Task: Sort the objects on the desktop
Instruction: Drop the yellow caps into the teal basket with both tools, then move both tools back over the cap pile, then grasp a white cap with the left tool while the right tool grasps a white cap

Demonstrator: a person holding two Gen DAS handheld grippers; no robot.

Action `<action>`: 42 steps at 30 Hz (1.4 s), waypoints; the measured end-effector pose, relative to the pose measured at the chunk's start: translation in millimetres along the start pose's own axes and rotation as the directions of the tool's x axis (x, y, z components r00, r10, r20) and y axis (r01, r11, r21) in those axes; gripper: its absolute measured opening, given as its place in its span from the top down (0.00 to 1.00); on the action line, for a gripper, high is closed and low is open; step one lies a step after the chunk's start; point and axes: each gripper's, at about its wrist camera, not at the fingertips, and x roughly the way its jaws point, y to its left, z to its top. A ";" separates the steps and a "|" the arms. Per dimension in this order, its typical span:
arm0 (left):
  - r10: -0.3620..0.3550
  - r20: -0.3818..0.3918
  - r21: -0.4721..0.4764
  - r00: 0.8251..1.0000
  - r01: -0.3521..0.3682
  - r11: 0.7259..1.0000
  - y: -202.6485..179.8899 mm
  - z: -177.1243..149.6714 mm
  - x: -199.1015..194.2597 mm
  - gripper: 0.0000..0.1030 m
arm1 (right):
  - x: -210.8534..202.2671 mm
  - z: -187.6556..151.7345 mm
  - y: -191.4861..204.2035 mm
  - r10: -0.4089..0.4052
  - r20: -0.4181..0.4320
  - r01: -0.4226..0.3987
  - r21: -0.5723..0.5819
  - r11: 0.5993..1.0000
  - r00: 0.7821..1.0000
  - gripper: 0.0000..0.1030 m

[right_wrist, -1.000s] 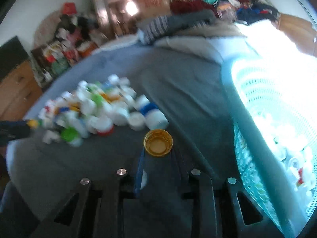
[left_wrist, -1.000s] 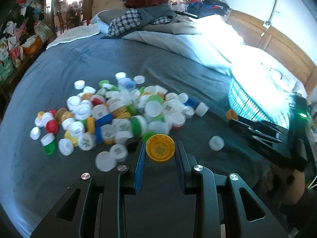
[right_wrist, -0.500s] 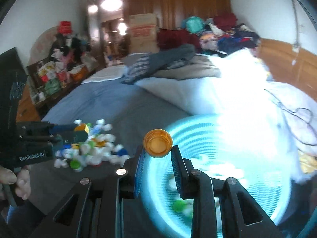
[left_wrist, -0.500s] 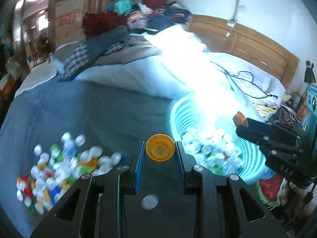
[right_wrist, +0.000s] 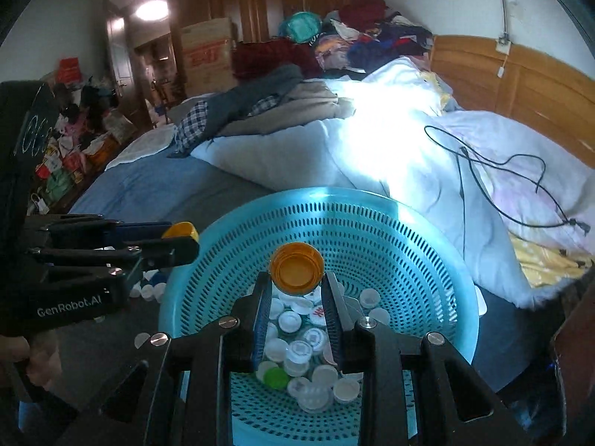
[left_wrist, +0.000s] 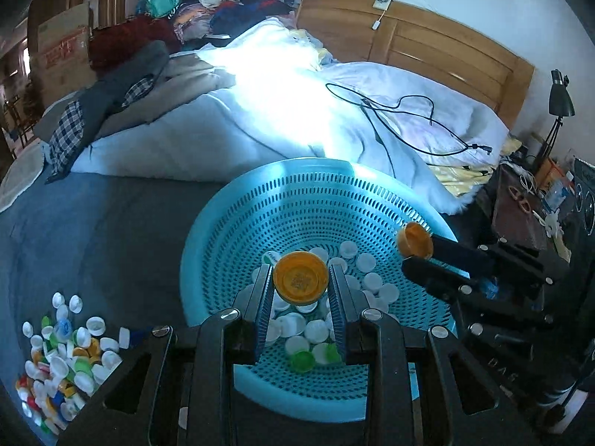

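Note:
My left gripper (left_wrist: 300, 283) is shut on a yellow bottle cap (left_wrist: 300, 281), top side towards the camera, held over the turquoise perforated basket (left_wrist: 230, 230). My right gripper (right_wrist: 296, 278) is shut on a second yellow cap (right_wrist: 296, 273), hollow side up, above the same basket (right_wrist: 438, 260). Each gripper shows in the other's view: the right one (left_wrist: 416, 249) at the basket's right rim, the left one (right_wrist: 178, 239) at its left rim. Several white caps and a green cap (right_wrist: 276, 377) lie in the basket. A pile of mixed caps (left_wrist: 63, 356) sits on the dark bedspread, lower left.
A white duvet (left_wrist: 282, 119) with a black cable (left_wrist: 401, 111) lies behind the basket. Folded clothes (left_wrist: 111, 100) are piled at the far left of the bed. A wooden headboard (left_wrist: 427, 44) and a cluttered bedside table with a lamp (left_wrist: 557, 104) stand right. A hand (right_wrist: 33, 364) holds the left gripper.
Both grippers have swung from the cap pile across the bed to above the basket, each still holding its yellow cap. The pile has slid to the lower left of the left wrist view.

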 end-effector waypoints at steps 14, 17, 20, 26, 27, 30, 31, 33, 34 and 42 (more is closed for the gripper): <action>0.084 0.063 -0.139 0.994 -0.075 0.987 89.2 -76.2 -44.6 0.41 | -17.3 -13.8 39.2 0.085 0.091 -0.080 -0.051 0.995 0.992 0.28; 0.149 0.046 -0.213 0.988 -0.136 0.967 133.3 -132.5 -63.3 0.41 | -14.6 -40.3 79.6 0.173 0.070 -0.163 -0.120 0.979 0.982 0.28; 0.215 -0.007 -0.316 0.977 -0.206 0.926 188.8 -198.2 -82.8 0.41 | -1.0 -74.8 119.7 0.255 -0.004 -0.252 -0.165 0.954 0.967 0.28; 0.257 -0.093 -0.470 0.962 -0.270 0.840 260.0 -278.1 -92.9 0.43 | 38.3 -116.1 172.5 0.336 -0.138 -0.357 -0.173 0.918 0.932 0.29; 0.248 -0.089 -0.483 0.965 -0.259 0.837 263.9 -282.7 -90.9 0.43 | 42.6 -118.9 176.9 0.337 -0.144 -0.359 -0.169 0.918 0.930 0.29; 0.221 -0.082 -0.496 0.972 -0.233 0.837 272.5 -286.0 -79.0 0.43 | 54.0 -119.0 178.0 0.331 -0.157 -0.353 -0.145 0.924 0.930 0.29; 0.216 -0.086 -0.492 0.973 -0.230 0.839 272.1 -285.7 -74.6 0.43 | 55.1 -120.3 178.9 0.327 -0.160 -0.350 -0.142 0.926 0.931 0.29; 0.210 -0.090 -0.483 0.974 -0.227 0.845 274.4 -282.9 -64.1 0.43 | 57.3 -120.3 179.0 0.312 -0.168 -0.337 -0.146 0.930 0.935 0.29; 0.217 -0.091 -0.478 0.972 -0.234 0.847 276.5 -281.1 -60.4 0.43 | 57.6 -120.1 180.5 0.307 -0.173 -0.333 -0.147 0.932 0.936 0.29; 0.257 -0.088 -0.413 0.962 -0.270 0.870 273.8 -276.1 -67.8 0.75 | 64.3 -119.9 182.0 0.302 -0.183 -0.328 -0.131 0.936 0.935 0.35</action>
